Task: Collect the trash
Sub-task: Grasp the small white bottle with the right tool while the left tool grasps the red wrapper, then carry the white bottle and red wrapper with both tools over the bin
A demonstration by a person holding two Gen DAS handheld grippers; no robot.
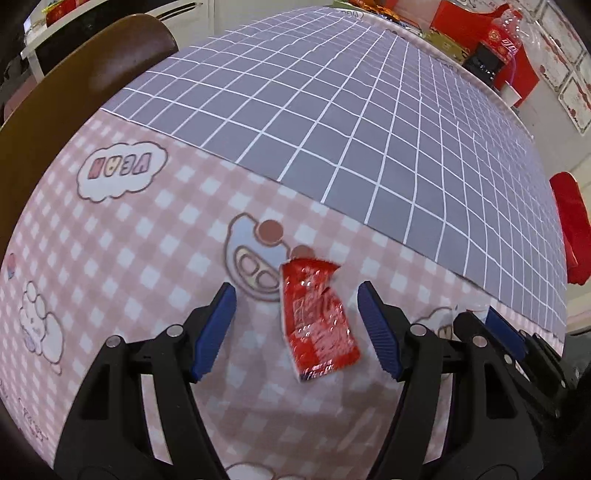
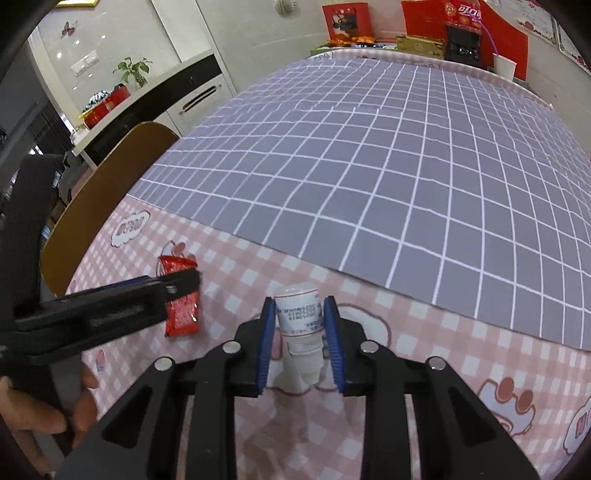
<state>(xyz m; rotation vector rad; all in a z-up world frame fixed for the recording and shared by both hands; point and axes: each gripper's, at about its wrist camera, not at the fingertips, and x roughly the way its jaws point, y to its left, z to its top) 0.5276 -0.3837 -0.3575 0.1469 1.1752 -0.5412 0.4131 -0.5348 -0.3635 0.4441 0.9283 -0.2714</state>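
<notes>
A torn red snack wrapper (image 1: 317, 317) lies flat on the pink checked tablecloth (image 1: 147, 266). My left gripper (image 1: 297, 301) is open, its blue pads on either side of the wrapper, not touching it. The wrapper also shows in the right wrist view (image 2: 181, 299), partly behind the left gripper (image 2: 184, 284). My right gripper (image 2: 300, 317) is shut on a small white plastic bottle (image 2: 300, 317) with a printed label, held bottom end forward just above the cloth. The right gripper shows at the right edge of the left wrist view (image 1: 495, 328).
A grey grid-pattern cloth (image 2: 369, 166) covers the far part of the table. A brown wooden chair back (image 2: 107, 199) stands at the table's left edge. Red boxes (image 2: 461, 22), a paper cup (image 2: 504, 66) and packets crowd the far end. A red object (image 1: 570, 229) lies at the right.
</notes>
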